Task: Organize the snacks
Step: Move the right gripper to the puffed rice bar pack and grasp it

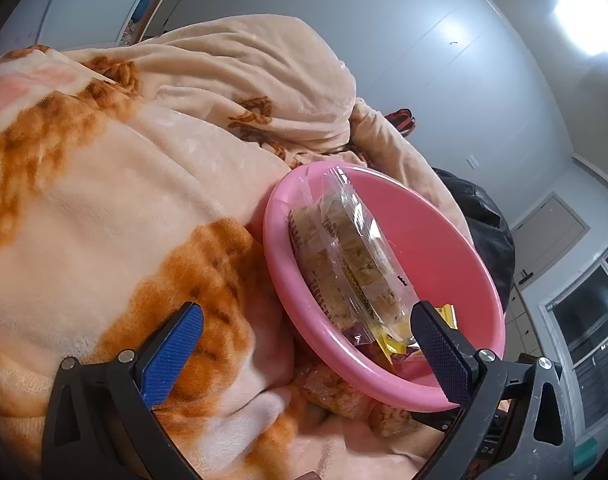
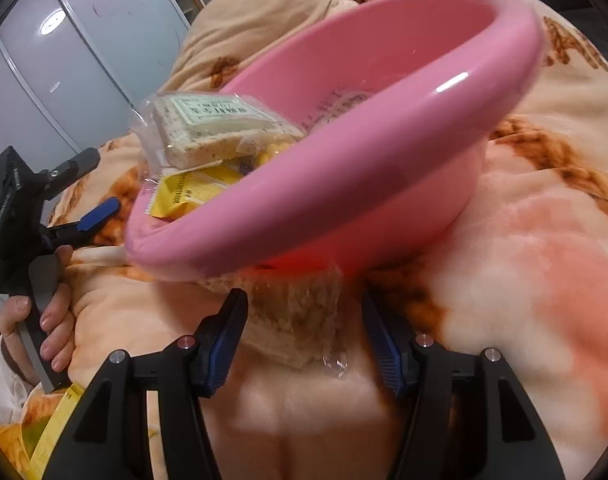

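Right wrist: 1 pink bowl (image 2: 344,184), 2 visible packets inside.

Indoor artificial light, fairly bright. Ceiling lamp (image 1: 588,12) blown out top right of left wrist view; window (image 1: 588,312) dark. Strong fisheye bending, black vignette at corners. Right wrist view softer: pink basin (image 2: 344,184) rim motion-blurred, glare streak on it, reddish shadow beneath on blanket (image 2: 524,280).
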A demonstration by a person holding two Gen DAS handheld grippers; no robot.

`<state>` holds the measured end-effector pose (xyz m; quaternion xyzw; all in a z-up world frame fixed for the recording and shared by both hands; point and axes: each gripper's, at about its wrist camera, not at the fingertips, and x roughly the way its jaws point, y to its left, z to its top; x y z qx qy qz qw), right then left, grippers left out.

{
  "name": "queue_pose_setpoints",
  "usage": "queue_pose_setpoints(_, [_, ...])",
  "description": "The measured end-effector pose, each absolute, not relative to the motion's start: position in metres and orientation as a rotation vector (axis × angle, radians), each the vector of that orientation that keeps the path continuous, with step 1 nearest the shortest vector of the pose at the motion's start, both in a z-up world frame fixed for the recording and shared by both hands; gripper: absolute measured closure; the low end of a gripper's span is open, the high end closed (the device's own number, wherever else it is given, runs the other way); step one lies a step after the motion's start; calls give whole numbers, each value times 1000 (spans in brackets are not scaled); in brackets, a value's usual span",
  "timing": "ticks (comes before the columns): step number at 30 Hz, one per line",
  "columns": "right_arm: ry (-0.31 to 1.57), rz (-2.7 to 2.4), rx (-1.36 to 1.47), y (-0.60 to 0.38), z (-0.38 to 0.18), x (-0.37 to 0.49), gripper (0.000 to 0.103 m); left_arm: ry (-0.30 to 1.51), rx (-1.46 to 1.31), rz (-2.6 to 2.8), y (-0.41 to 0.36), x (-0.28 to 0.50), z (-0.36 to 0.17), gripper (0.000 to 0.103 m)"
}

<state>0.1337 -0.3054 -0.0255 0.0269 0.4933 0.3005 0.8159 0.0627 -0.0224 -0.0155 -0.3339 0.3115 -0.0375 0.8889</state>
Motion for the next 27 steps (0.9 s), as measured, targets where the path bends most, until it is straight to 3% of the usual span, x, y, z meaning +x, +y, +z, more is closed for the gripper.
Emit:
queue_pose_setpoints(1, [1050,642,45,-303,-25,132,48,649,-692,-77,-23,63,-16,1])
queue_pose_setpoints(2, [1041,648,43,-303,-24,129,58,649,-691,-77,-23,62,-16,1])
queue_pose_setpoints(5, [1010,644,59,-310,-18,118,64,650,-691,-78,-23,63,-15,1])
queue_pose_setpoints(15, [814,770,171,-350,39,67,66,658,-682,-77,-24,62,-16,1])
queue_pose_setpoints(20, [673,768,253,-344,67,87,71,667,-675,-74,-25,62,-17,1])
queue_pose_setpoints(27, [689,618,149,-335,52,97,71,673,-667,-74,-25,63,-17,1])
